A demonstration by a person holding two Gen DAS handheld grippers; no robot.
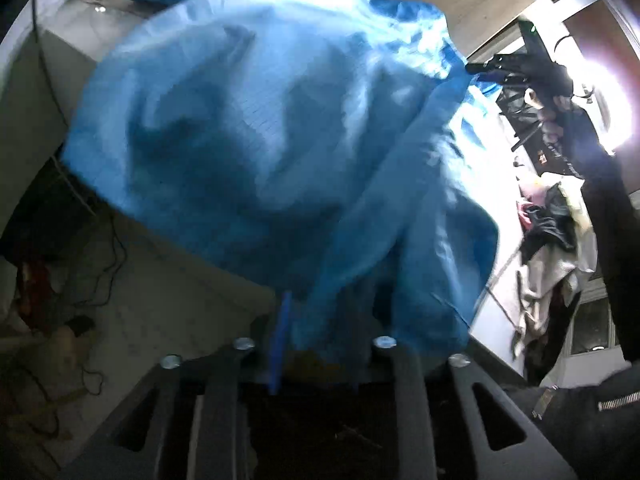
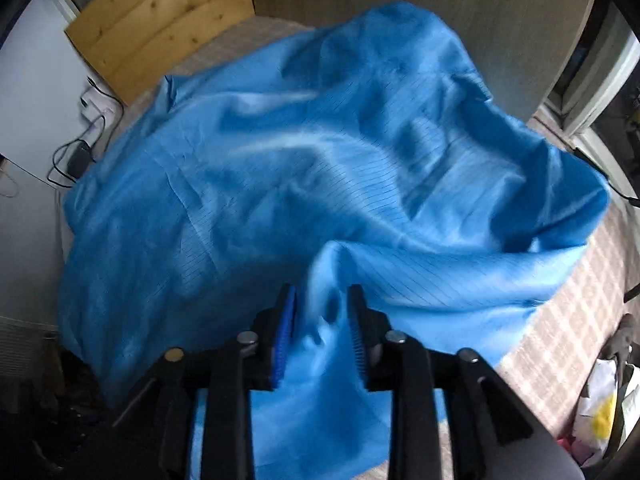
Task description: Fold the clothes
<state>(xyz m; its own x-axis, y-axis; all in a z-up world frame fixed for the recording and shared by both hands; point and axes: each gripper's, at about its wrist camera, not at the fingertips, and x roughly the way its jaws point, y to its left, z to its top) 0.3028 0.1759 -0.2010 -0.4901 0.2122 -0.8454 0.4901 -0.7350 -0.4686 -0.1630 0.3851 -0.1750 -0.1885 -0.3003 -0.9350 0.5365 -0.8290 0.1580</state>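
Right gripper (image 2: 322, 320), jaws apart, straddles the blue garment (image 2: 320, 160); left gripper's state unclear. Light, limp, slippery fabric: grip hems.

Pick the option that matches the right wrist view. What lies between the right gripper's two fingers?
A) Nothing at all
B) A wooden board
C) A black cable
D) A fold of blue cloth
D: a fold of the blue garment rises between the parted fingers of the right gripper.
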